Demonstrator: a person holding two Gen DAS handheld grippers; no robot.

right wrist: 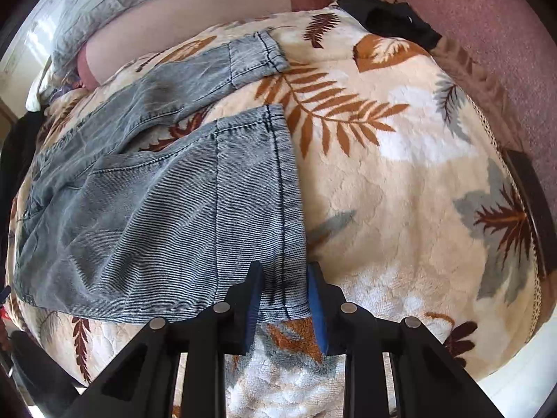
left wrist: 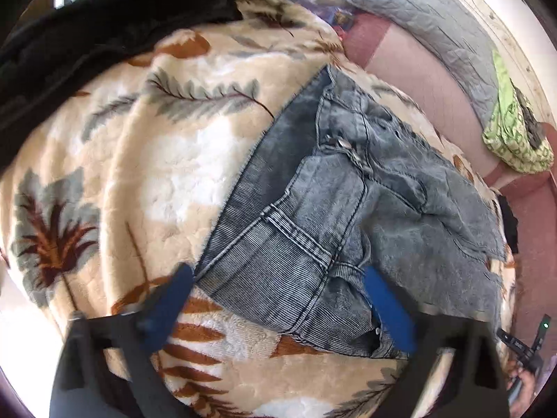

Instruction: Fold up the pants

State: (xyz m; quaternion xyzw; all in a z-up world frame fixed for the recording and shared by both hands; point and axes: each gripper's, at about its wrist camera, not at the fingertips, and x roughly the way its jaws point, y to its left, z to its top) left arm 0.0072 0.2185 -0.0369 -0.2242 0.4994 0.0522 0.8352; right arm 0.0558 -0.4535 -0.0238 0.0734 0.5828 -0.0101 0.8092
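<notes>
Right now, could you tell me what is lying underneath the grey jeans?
The grey jeans lie spread on a cream blanket with a leaf print, which shows all around them. Whatever sits directly beneath the denim, or under the blanket itself, is covered and cannot be seen.

Bed covered by plush cream blanket with rust and grey leaf print. Pink-maroon couch behind it, grey quilted pillow and green patterned cloth on top. Strong daylight, washed-out edges.
</notes>
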